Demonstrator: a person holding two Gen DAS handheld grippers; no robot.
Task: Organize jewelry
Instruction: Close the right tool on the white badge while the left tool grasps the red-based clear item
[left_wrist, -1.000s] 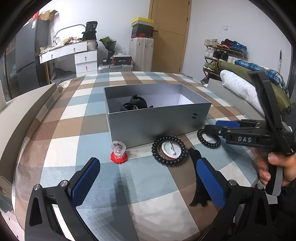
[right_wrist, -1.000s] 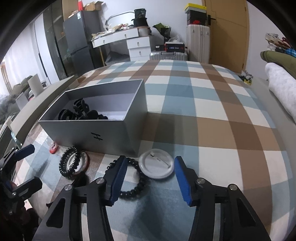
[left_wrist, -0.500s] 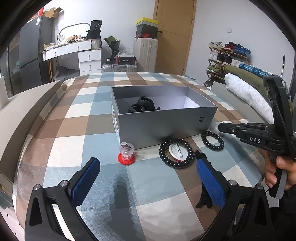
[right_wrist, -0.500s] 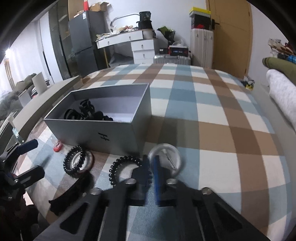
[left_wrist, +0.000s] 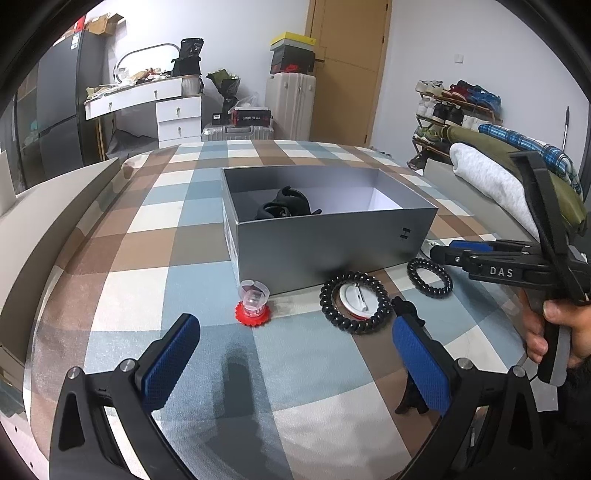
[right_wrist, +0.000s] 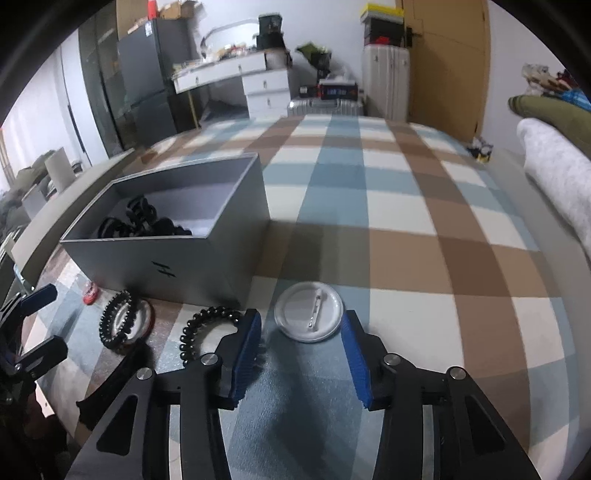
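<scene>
Lying before the grey box (left_wrist: 325, 240): two coil bands (left_wrist: 354, 308), two badges (right_wrist: 308, 312); both tongs (right_wrist: 301, 354) gape wide.

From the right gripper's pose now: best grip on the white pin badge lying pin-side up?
Probably pinch the thin rim edge-to-edge, coming from above and slightly behind. The white pin badge lies flat on the checked cloth, pin side up, so only the rim offers opposing faces. The right gripper is open and already straddles its near edge; the grey box stands apart, left.
</scene>
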